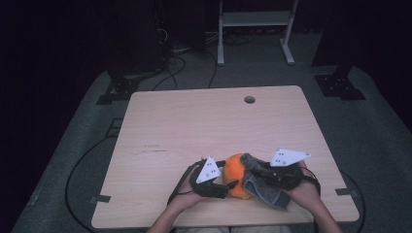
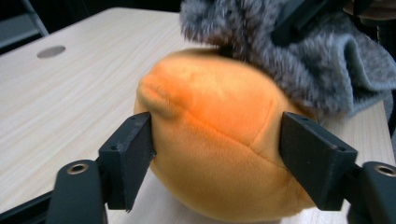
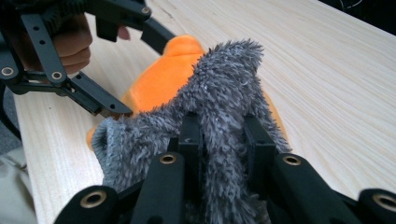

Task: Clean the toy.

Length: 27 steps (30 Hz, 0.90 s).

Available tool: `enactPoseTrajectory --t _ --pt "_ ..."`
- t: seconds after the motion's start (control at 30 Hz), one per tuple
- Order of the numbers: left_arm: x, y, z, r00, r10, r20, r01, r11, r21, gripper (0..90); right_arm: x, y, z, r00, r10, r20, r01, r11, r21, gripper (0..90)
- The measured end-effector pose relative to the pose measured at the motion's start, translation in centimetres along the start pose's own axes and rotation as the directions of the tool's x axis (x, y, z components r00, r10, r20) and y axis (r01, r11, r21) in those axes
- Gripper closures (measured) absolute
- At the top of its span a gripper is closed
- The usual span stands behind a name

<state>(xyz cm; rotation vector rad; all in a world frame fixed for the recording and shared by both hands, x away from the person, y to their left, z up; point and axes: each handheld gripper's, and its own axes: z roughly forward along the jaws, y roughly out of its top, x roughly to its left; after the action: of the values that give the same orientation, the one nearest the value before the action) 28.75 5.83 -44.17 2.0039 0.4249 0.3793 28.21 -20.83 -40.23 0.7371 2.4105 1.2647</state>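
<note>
We read the orange plush ball (image 1: 235, 175) as light and soft, a stuffed thing that dents under any pinch and will roll if nudged, so we would take it across its middle, at the widest part, as our left gripper (image 1: 228, 187) stands now. It sits on the table (image 1: 204, 121) near our front edge, between the two hands. In the left gripper view the two black jaws stand half-wide on either side of the ball, the left pad at its skin and the right one just beside it, not pressing in (a loose straddle, we judge, not a hold). Our right gripper (image 3: 224, 140) is clamped tight on a fold of the grey fuzzy cloth (image 3: 219, 93), which drapes over the ball's top and right side; it is limp and fluffy, best pinched by a bunched fold. Both hands lie low over the table, the grippers angled inward toward each other.
</note>
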Motion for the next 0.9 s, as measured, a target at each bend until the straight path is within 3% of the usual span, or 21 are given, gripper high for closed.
enactPoseTrajectory --t 0.1,0.2,0.23,0.27,0.33,0.37,0.4,0.47,0.53,0.6,0.63,0.77,0.9 --pt "0.1 -0.2 0.0 0.9999 0.009 -0.006 -0.009 0.9998 0.018 28.0 -0.8 -0.5 -0.1 0.9995 0.03 0.013 -0.03 1.0 0.0 72.4" --pt "0.9 -0.3 -0.4 0.9992 -0.04 0.006 0.04 0.999 0.02 26.4 -1.1 -0.9 -0.2 0.9979 0.056 0.032 -0.056 0.998 0.003 72.5" --pt "0.9 -0.3 -0.4 0.9992 -0.04 0.006 0.04 0.999 0.02 23.9 -1.1 -0.9 -0.2 0.9979 0.056 0.032 -0.056 0.998 0.003 72.5" --pt "1.1 0.0 -0.7 0.9967 -0.08 0.01 0.081 0.9964 -0.025 21.1 -0.6 -0.8 -0.2 0.9984 0.045 0.035 -0.045 0.999 0.0 72.7" --pt "1.1 0.2 -0.7 0.9941 -0.108 0.012 0.108 0.9924 -0.059 20.6 0.2 -0.4 -0.1 0.9995 0.025 0.021 -0.024 1.0 -0.009 72.8" --pt "1.1 0.2 -0.7 0.9941 -0.108 0.012 0.108 0.9924 -0.059 20.7 0.2 -0.4 -0.1 0.9995 0.025 0.021 -0.024 1.0 -0.009 72.8" --pt "1.1 0.2 -0.6 0.9953 -0.097 -0.001 0.097 0.9944 -0.042 21.4 0.9 -0.1 0.1 0.9998 -0.002 -0.02 0.001 1.0 -0.027 72.7" --pt "1.1 -0.3 -0.3 0.9961 -0.088 -0.012 0.088 0.9961 -0.002 22.6 1.2 0.0 0.2 0.9995 -0.026 -0.016 0.026 0.999 -0.018 72.6" --pt "1.1 -0.5 -0.3 0.9965 -0.083 -0.013 0.083 0.9965 0.005 23.3 1.1 -0.1 0.2 0.9995 -0.023 -0.02 0.023 1.0 -0.019 72.6" --pt "1.1 -0.6 -0.3 0.9966 -0.082 -0.01 0.082 0.9966 0.011 24.4 0.3 -0.6 0.1 0.9999 0.004 -0.017 -0.004 1.0 -0.019 72.5" --pt "1.2 -0.6 -0.2 0.9966 -0.082 -0.006 0.082 0.9965 0.015 24.5 -0.9 -1.6 -0.1 0.9985 0.053 -0.012 -0.054 0.998 -0.018 72.5" --pt "1.3 -0.7 -0.2 0.9967 -0.081 -0.004 0.081 0.9965 0.022 24.6 -3.0 -3.4 -0.6 0.9896 0.144 0.003 -0.144 0.99 0.001 72.7" --pt "1.4 -0.9 -0.3 0.9969 -0.078 -0.001 0.078 0.9964 0.033 24.6 -2.9 -3.2 -1.1 0.9878 0.153 -0.027 -0.154 0.987 -0.034 72.5"
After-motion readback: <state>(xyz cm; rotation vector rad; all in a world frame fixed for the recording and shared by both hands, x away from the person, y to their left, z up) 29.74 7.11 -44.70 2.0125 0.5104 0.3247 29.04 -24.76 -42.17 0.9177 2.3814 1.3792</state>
